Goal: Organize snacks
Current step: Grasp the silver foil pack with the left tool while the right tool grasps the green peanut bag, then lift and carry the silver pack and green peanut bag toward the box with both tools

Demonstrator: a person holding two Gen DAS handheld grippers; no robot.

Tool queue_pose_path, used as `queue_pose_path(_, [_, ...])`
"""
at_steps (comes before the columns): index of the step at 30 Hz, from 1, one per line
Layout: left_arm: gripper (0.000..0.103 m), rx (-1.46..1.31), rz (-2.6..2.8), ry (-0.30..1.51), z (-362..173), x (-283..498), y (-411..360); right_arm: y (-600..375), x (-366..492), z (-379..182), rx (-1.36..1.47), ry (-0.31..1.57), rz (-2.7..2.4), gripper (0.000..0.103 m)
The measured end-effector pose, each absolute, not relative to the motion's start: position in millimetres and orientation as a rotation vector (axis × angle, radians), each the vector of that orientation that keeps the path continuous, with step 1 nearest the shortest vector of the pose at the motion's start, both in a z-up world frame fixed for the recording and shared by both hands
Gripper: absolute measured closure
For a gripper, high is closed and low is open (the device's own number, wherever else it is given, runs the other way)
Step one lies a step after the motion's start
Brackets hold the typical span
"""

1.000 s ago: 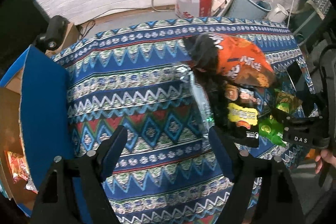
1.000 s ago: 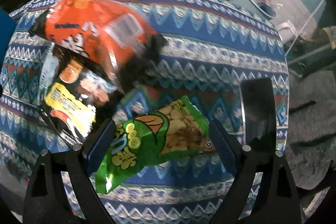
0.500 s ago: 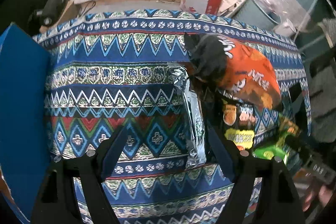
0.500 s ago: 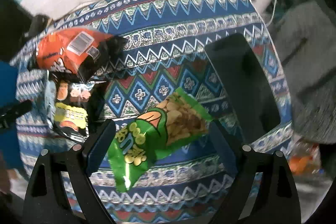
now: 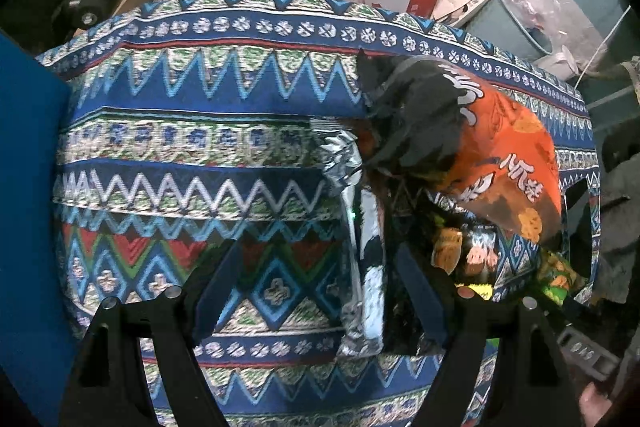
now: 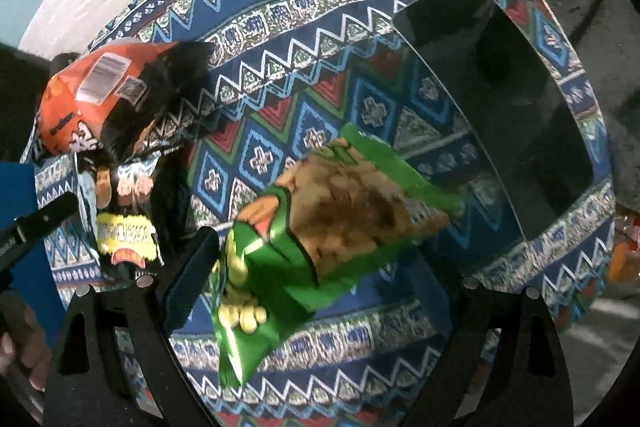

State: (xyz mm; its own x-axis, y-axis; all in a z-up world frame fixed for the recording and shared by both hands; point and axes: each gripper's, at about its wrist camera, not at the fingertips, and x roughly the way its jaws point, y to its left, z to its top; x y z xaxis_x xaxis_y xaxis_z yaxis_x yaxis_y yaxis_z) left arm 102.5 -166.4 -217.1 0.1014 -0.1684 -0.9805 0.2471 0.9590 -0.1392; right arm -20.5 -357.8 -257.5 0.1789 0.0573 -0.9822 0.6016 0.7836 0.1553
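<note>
Step in hand, as judged: picking snack packets off the bench for sorting. The left claw stands spread, its fingers straddling the near end of a silver-edged black packet that lies lengthwise toward twelve o'clock; the right-hand finger sits against or over the packet's dark side, contact uncertain. Nothing is pinched there. The right claw is likewise spread wide, with the green nut packet lying between its fingers, motion-blurred; whether the packet rests on the cloth or is lifted off it cannot be told. In the right wrist view an orange chip bag lies at ten o'clock, overlapping a black packet with a yellow label at nine o'clock; a dark tray occupies two o'clock on the patterned cloth. In the left wrist view a blue panel, possibly a box wall, stands at nine o'clock. Condition of goods: the green packet is glossy, puffed and creased, printed with nuts; the silver-edged packet is crinkled foil, thin on edge, likely slippery. The next move calls for closing squarely on a packet's body rather than its crimped seam, with light pressure so the contents are not crushed, then carrying it to a container; which one cannot be told.
</note>
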Motion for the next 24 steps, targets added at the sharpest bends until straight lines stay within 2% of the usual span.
queue_pose_path(6, [0.022,0.135,-0.320,1.424,-230.0,104.0,-189.1,-344.4,-1.5,-271.0,0.382,1.387,-0.416,0.014])
queue_pose_path(8, [0.032,0.162,-0.333,1.401,-231.5,101.9,-193.3,-333.1,3.4,-271.6,0.300,1.388,-0.405,0.017])
queue_pose_path(9, [0.046,0.173,-0.336,1.385,-231.1,100.7,-194.7,-329.3,4.9,-271.8,0.271,1.387,-0.397,0.022])
queue_pose_path(10, [0.064,0.185,-0.346,1.372,-230.5,99.7,-195.7,-326.5,5.7,-270.7,0.239,1.383,-0.389,0.029])
queue_pose_path(12, [0.077,0.206,-0.345,1.373,-231.2,99.8,-196.0,-322.5,6.8,-269.3,0.220,1.379,-0.370,0.039])
queue_pose_path(13, [0.077,0.202,-0.350,1.375,-230.1,99.0,-192.1,-319.9,7.1,-269.2,0.213,1.378,-0.364,0.044])
queue_pose_path(18, [0.077,0.244,-0.341,1.342,-226.9,95.2,-178.9,-300.7,12.2,-267.1,0.173,1.374,-0.354,0.052])
queue_pose_path(24, [0.077,0.287,-0.360,1.259,-202.8,78.7,-159.8,-285.4,19.9,-250.3,0.118,1.348,-0.343,0.056])
